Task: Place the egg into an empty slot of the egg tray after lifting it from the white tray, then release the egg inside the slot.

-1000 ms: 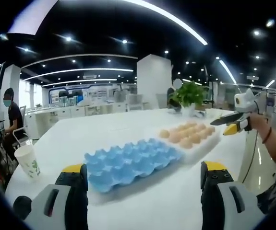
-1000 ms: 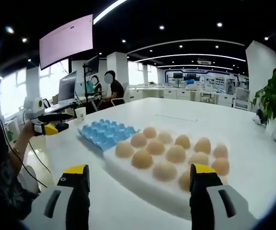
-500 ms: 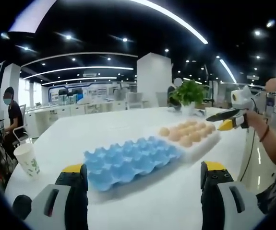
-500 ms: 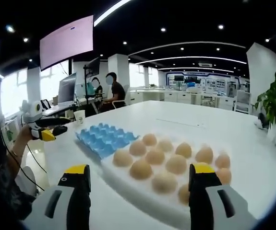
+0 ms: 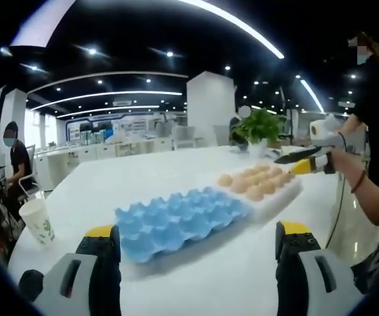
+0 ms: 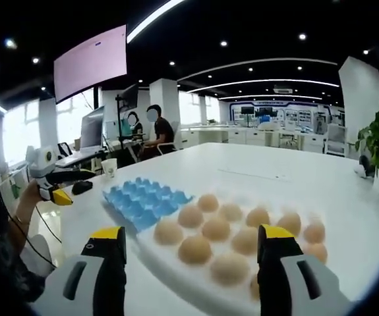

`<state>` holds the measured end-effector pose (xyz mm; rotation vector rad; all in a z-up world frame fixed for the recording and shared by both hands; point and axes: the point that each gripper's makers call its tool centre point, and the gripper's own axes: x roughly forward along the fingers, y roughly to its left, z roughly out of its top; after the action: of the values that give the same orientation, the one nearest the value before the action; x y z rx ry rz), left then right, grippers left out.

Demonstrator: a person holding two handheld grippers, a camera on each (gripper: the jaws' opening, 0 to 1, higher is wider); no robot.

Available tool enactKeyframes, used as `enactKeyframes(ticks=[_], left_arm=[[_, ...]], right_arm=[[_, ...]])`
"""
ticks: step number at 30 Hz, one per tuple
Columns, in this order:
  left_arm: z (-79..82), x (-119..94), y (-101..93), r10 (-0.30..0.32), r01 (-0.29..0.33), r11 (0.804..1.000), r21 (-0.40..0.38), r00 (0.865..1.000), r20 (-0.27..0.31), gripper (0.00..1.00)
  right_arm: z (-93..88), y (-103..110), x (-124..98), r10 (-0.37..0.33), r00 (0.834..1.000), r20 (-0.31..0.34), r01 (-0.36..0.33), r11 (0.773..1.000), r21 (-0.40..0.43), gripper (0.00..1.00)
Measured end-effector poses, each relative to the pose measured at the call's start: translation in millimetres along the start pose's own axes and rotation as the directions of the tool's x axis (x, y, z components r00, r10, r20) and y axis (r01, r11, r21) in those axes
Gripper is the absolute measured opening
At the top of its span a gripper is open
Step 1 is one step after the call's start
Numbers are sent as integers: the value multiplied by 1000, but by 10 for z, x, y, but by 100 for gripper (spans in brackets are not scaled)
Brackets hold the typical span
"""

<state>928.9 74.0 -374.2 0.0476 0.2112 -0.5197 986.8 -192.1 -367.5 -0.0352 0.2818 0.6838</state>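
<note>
A blue egg tray (image 5: 176,222) with bare slots lies on the white table, also seen as the blue egg tray (image 6: 143,197). To its right in the left gripper view sits a white tray (image 5: 275,195) holding several brown eggs (image 5: 255,182); the right gripper view has the same white tray (image 6: 169,253) and eggs (image 6: 194,249) close in front. My left gripper (image 5: 196,243) stands open short of the blue tray, nothing between its jaws. My right gripper (image 6: 186,245) is open just before the nearest eggs, and appears as the right gripper (image 5: 301,160) above the white tray's far end.
A paper cup (image 5: 37,221) stands at the table's left edge. A potted plant (image 5: 260,130) sits at the table's far end. A person (image 5: 11,164) sits at a desk to the left. The person's arm (image 5: 367,191) reaches in from the right.
The right gripper has moved closer over the white tray, so the eggs appear nearer and lower in its view. In the left gripper view it has shifted left and slightly down. The left gripper stays put.
</note>
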Motion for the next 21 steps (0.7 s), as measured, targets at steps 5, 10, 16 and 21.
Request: enactKeyframes(ticks=[5, 10, 16, 21], left_arm=[[-2, 7, -12, -4, 4, 1000, 3, 1000, -2, 100], [-4, 11, -11, -5, 5, 1000, 7, 1000, -5, 100], [-7, 0, -3, -6, 6, 1000, 3, 1000, -4, 100], [21, -9, -2, -6, 6, 1000, 5, 1000, 11, 99]], right_arm=[[21, -29, 64, -3, 1000, 3, 3, 1000, 8, 83], [52, -13, 128, 7, 1000, 19, -8, 1000, 27, 81], [79, 46, 212, 15, 999, 28, -16, 999, 39, 79], [96, 97, 287, 30, 999, 36, -31, 998, 45, 78]])
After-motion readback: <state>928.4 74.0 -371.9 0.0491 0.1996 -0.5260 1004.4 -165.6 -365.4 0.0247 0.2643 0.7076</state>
